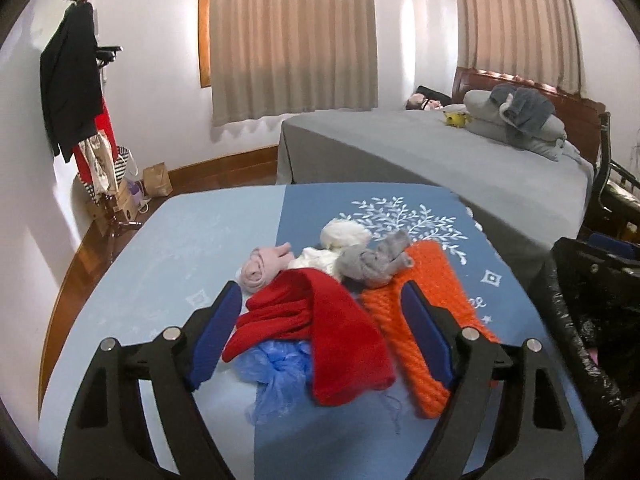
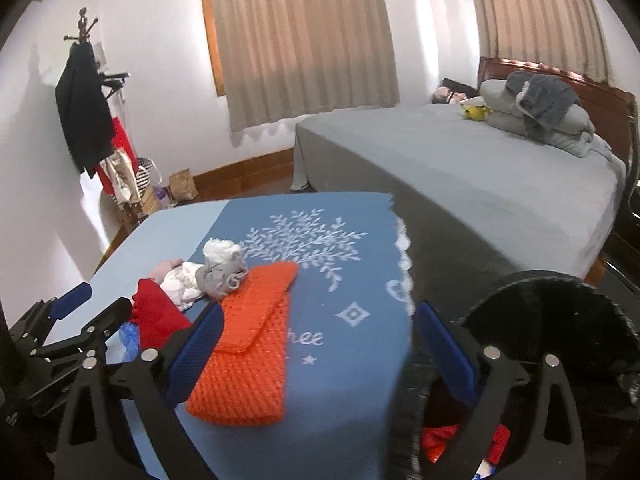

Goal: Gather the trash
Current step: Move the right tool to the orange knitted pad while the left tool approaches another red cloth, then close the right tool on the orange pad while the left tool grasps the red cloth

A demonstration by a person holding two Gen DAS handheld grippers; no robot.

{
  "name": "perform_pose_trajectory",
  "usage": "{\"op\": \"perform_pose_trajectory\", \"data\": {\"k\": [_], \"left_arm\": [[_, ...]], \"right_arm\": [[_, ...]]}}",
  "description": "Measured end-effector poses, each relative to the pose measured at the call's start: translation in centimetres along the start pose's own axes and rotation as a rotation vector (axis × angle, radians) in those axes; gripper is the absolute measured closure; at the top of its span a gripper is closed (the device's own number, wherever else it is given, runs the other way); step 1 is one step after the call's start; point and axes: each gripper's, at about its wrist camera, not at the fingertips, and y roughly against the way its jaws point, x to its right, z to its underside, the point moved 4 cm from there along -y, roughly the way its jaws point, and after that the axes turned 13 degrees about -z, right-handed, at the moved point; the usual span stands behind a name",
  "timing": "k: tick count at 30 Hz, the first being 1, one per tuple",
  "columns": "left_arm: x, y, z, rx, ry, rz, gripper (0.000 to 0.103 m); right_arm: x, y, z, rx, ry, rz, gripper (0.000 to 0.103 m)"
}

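Left wrist view: left gripper (image 1: 320,316) low over the near part of the worktop (image 1: 192,248), fingers (image 1: 218,332) spread wide apart, holding nothing. Between and just under them, a crumpled blue plastic bag (image 1: 276,376) lying on the blue cloth (image 1: 400,200), partly covered by a red knitted piece (image 1: 320,324) draped over its far side. To the right of that, touching it, an orange knitted piece (image 1: 424,360) running toward the worktop's right edge. Farther back in the same pile, a grey sock bundle (image 1: 372,264) resting on the orange piece, a white bundle (image 1: 344,232) behind it, and a pink rolled bundle (image 1: 260,268) to the left. Off the worktop's right edge, a black bin bag (image 1: 580,320).

Right wrist view: right gripper (image 2: 316,344) over the near right edge of the worktop, fingers (image 2: 196,356) wide apart and empty, the left one above the orange knitted piece (image 2: 248,364), the right one past the cloth's edge over the black bin bag (image 2: 560,312). Inside the bag's mouth, something red (image 2: 440,440), too hidden to name. At left, the left gripper (image 2: 98,308) beside the red piece (image 2: 156,316), with a sliver of the blue plastic bag (image 2: 130,338) showing below it. Beyond the worktop, a grey bed (image 2: 460,168) and a coat stand (image 2: 84,92) by the wall
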Motion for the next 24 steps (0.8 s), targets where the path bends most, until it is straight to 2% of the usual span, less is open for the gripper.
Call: {"op": "perform_pose_trajectory", "data": {"k": [6, 15, 16, 20, 23, 24], "left_arm": [[0.5, -1.4, 0.5, -0.023, -0.006, 0.007, 0.031], [1.9, -3.5, 0.8, -0.044, -0.016, 0.019, 0.044], [2.0, -3.8, 0.9, -0.048, -0.020, 0.019, 0.048], [2.8, -4.6, 1.2, -0.074, -0.042, 0.037, 0.082], [2.7, -4.8, 1.4, -0.080, -0.039, 0.041, 0.097], [2.5, -4.7, 1.5, -0.081, -0.033, 0.042, 0.097]], "right_arm": [[-0.6, -1.9, 0.4, -0.035, 0.016, -0.003, 0.016], [0.0, -2.6, 0.6, -0.051, 0.008, 0.003, 0.018], [0.0, -2.7, 0.7, -0.053, 0.009, 0.003, 0.018], [0.0, -3.2, 0.8, -0.063, 0.005, -0.002, 0.021], [-0.1, -3.7, 0.9, -0.072, 0.004, -0.009, 0.023], [-0.2, -4.0, 1.0, -0.078, 0.004, -0.013, 0.025]]}}
